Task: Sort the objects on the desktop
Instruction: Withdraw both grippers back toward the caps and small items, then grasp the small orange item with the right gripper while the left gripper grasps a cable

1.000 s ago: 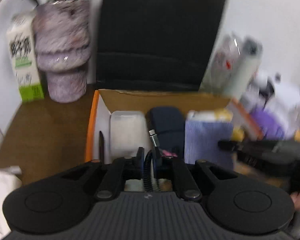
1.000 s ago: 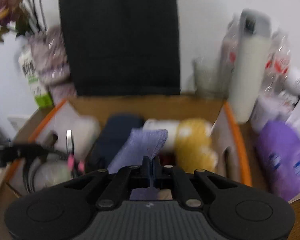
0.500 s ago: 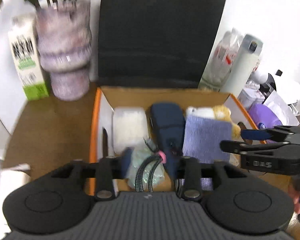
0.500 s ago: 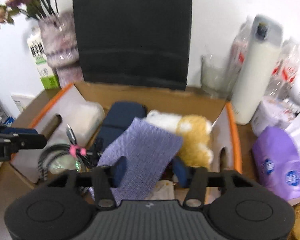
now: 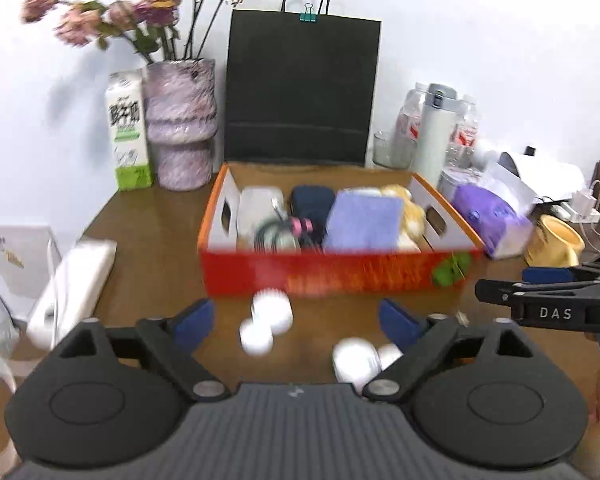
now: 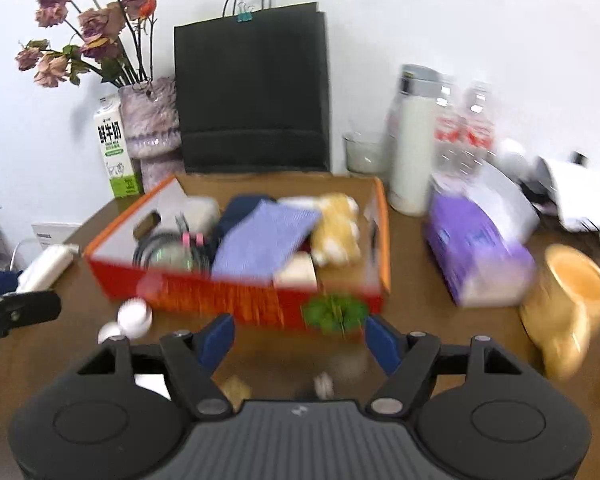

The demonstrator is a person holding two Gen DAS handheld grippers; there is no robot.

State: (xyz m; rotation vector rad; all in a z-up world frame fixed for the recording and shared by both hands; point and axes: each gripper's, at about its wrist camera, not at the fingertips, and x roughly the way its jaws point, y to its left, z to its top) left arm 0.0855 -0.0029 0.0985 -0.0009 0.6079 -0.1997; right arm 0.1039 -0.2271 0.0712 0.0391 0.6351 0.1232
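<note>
The left gripper [image 5: 296, 320] has its jaws opening, spread wide, with nothing clamped between them; only the brown desk [image 5: 156, 240] and small white jars [image 5: 270, 312] lie beyond the blue pads [image 5: 192, 320]. 2 more white jars [image 5: 360, 360] sit close to its right finger. The right gripper [image 6: 298, 340] is also opening, its jaws apart and gripping nothing; past its pads stands a small green plant [image 6: 336, 314], touching or just in front of the box's front wall, too blurred to tell which.

Just behind both grippers sits the orange box [image 5: 332, 274], open at the top. Inside, from left to right, are a white case [image 5: 260, 208], a coiled cable [image 5: 276, 236] with a pink tie, a navy pouch [image 5: 312, 200], a purple cloth [image 5: 364, 220] and a yellow plush toy [image 5: 410, 216].

Behind the box stands a black paper bag [image 5: 300, 88]. Left of it are a vase [image 5: 180, 120] of dried flowers and a milk carton [image 5: 126, 128]. Right of the box are a white flask [image 5: 434, 128], water bottles [image 6: 466, 128], a purple tissue pack [image 6: 476, 256] and a yellow mug [image 6: 572, 304]. A white power strip [image 5: 72, 284] lies at the desk's left edge.
</note>
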